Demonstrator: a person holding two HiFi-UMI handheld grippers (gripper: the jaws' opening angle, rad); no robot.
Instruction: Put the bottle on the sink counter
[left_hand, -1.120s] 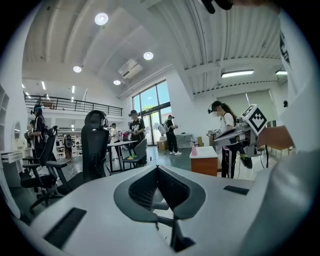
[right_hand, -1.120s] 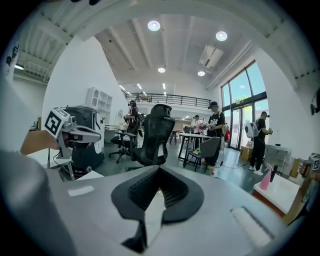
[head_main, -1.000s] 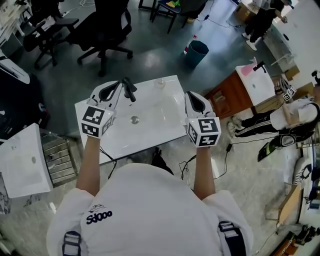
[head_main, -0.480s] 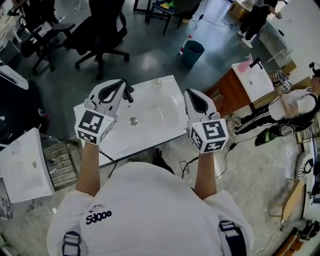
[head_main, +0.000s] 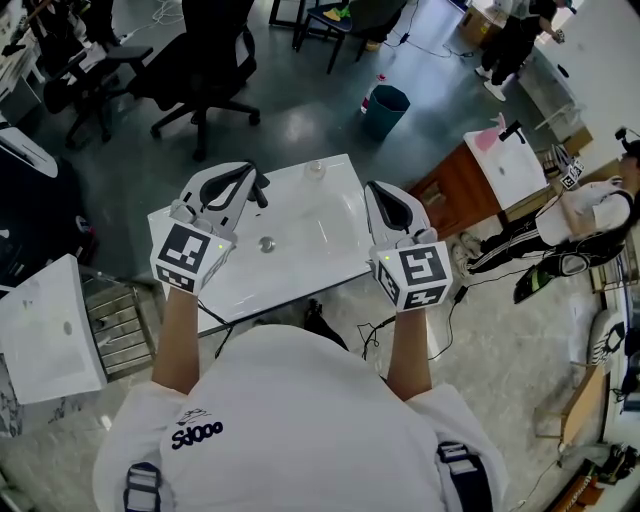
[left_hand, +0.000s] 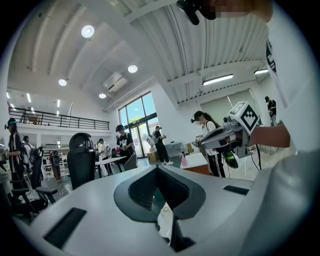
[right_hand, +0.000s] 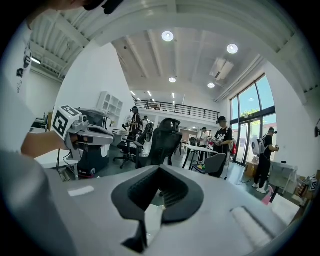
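The white sink counter (head_main: 320, 262) stands in front of me, with a black faucet (head_main: 259, 187) at its left and a drain (head_main: 267, 242) in the basin. A small clear object (head_main: 315, 168), which may be the bottle seen from above, stands on the counter's far edge. My left gripper (head_main: 246, 171) hovers over the faucet side, shut and empty; in its own view the jaws (left_hand: 158, 168) meet. My right gripper (head_main: 373, 189) hangs over the counter's right edge, also shut (right_hand: 160, 167) with nothing in it.
Black office chairs (head_main: 205, 60) stand beyond the counter. A teal bin (head_main: 386, 108) with a red bottle (head_main: 368, 100) beside it sits on the floor at the far right. A second white sink (head_main: 45, 325) and a metal rack (head_main: 118, 315) are on my left. Other people stand around the room.
Both grippers stay shut above the sink and have drifted only slightly toward me. The head view has shifted a little.
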